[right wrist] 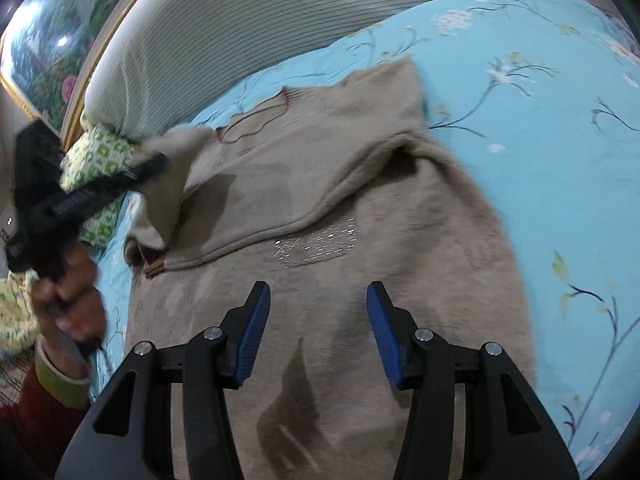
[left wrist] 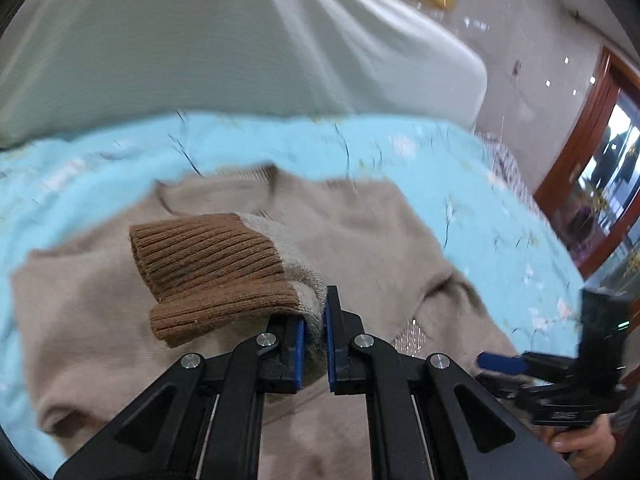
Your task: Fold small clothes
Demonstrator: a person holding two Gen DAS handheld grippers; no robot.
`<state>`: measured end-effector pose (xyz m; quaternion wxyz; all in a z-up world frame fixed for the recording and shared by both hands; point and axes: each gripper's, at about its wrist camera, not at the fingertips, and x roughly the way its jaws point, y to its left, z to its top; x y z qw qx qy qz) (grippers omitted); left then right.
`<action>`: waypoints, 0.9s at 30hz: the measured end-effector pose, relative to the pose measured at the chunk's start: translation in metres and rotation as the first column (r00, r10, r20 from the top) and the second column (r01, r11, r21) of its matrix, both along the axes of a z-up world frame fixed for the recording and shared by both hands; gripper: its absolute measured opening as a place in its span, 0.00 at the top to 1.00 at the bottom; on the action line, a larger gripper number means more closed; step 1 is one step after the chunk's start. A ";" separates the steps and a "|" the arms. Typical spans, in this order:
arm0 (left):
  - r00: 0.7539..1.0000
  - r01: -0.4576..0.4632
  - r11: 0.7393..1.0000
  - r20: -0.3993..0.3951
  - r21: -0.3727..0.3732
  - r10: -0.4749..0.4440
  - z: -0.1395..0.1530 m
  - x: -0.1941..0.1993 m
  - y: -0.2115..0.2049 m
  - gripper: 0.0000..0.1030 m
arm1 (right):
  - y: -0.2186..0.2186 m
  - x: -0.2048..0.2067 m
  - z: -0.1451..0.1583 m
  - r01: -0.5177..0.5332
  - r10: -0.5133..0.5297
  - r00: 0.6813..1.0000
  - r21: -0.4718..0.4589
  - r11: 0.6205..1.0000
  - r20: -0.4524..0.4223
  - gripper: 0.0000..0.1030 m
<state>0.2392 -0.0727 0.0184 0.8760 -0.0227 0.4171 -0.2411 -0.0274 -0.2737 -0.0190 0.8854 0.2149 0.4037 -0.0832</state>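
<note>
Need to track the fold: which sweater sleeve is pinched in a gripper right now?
The sleeve with the brown ribbed cuff, clamped by the left gripper. The other sleeve lies folded across the sweater's chest, ahead of the open right gripper.

**Sweater spread on bed, sleeve raised over its chest**

A beige knit sweater [right wrist: 360, 240] lies flat on a turquoise floral bedspread [right wrist: 540, 120], its collar toward the pale ribbed upholstered headboard [right wrist: 240, 12] behind. The left gripper [left wrist: 314, 320] pinches the sweater's sleeve just behind its brown ribbed cuff [left wrist: 208, 268], which hangs above the chest. The right gripper [right wrist: 318, 308], fingers apart, hovers over the lower body. A green patterned pillow [right wrist: 96, 160] sits left of the collar, against the headboard.
</note>
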 end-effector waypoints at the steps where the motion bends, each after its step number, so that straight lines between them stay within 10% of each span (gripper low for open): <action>1: 1.000 0.003 1.000 -0.015 0.019 -0.003 -0.011 0.001 -0.007 0.94 | -0.003 -0.003 0.002 0.008 -0.008 1.000 0.002 1.000 0.006 0.50; 8: 0.995 0.025 0.994 -0.094 0.109 -0.015 -0.055 0.001 -0.016 0.81 | -0.012 -0.007 0.010 0.044 -0.044 0.999 -0.002 0.999 0.023 0.50; 12: 0.996 -0.009 0.995 -0.087 0.096 0.017 -0.050 -0.030 0.017 0.53 | -0.007 0.003 0.016 0.026 -0.026 0.999 -0.010 1.000 0.036 0.50; 17: 0.983 -0.160 0.984 -0.082 0.076 0.166 -0.040 -0.071 0.089 0.49 | 0.021 0.040 0.019 -0.062 0.064 0.997 -0.063 0.996 0.031 0.41; 24: 0.847 -0.501 0.852 -0.120 0.150 0.519 -0.058 -0.071 0.209 0.49 | 0.086 0.110 0.014 -0.248 0.256 0.967 -0.252 0.935 0.000 0.41; 27: 0.831 -0.527 0.837 -0.121 0.147 0.544 -0.065 -0.061 0.225 0.49 | 0.111 0.137 0.002 -0.312 0.312 0.948 -0.371 0.874 -0.064 0.41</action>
